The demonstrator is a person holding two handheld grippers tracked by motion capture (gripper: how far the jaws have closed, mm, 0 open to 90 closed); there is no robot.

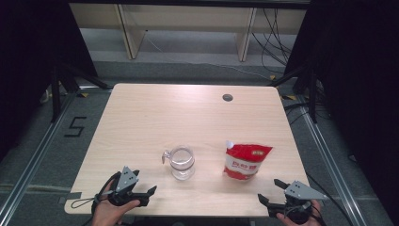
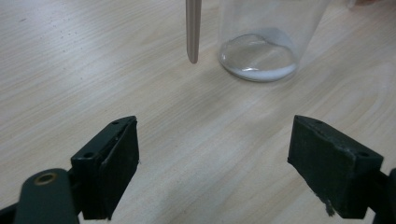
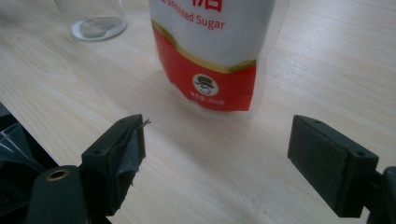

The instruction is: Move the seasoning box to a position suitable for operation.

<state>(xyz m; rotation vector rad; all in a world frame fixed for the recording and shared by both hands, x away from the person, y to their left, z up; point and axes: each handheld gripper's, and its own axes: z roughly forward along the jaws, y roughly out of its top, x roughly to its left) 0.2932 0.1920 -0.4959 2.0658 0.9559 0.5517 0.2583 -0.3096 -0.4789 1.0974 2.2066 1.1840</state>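
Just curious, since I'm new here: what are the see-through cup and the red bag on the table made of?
The cup looks like clear glass or hard plastic: the table grain shows through its wall, and it has a thick glossy base; which one I can't tell. The bag seems to be glossy plastic film: it crinkles, shines and carries a printed sugar label. The table looks like pale wood-grain laminate.

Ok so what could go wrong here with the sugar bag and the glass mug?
The sugar bag stands upright on a narrow base, so the open right hand-held gripper could tip it if it closes low or off-centre. The glass mug is clear and smooth; the open left hand-held gripper might slip on it or nudge it along the table.
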